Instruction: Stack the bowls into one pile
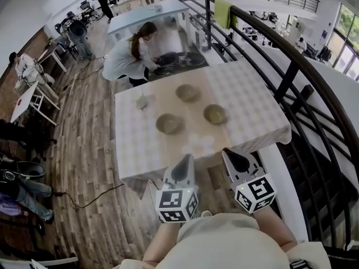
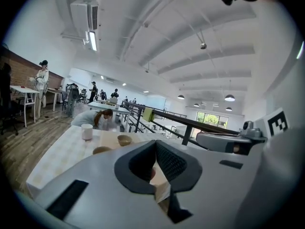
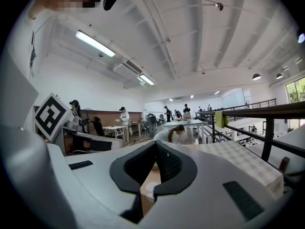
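At the near edge of the table (image 1: 134, 150), the jaws of the left gripper (image 1: 185, 162) and of the right gripper (image 1: 231, 157) are seen pressed together, with nothing held between them; neither is yet over a bowl. Beyond them, three bowls are counted on the checked cloth, all apart and none stacked: the near-left bowl (image 1: 169, 123), the near-right bowl (image 1: 215, 114) and the far bowl (image 1: 187, 92); one white cup (image 1: 143, 101) is set to the left of them; one person (image 1: 126, 58) is bent over the far edge. A bowl is likely to be shoved rather than gripped if the jaws are not opened before a rim is reached; a rim pinched off-centre could tip the bowl; the cup could be knocked by a wide sweep.
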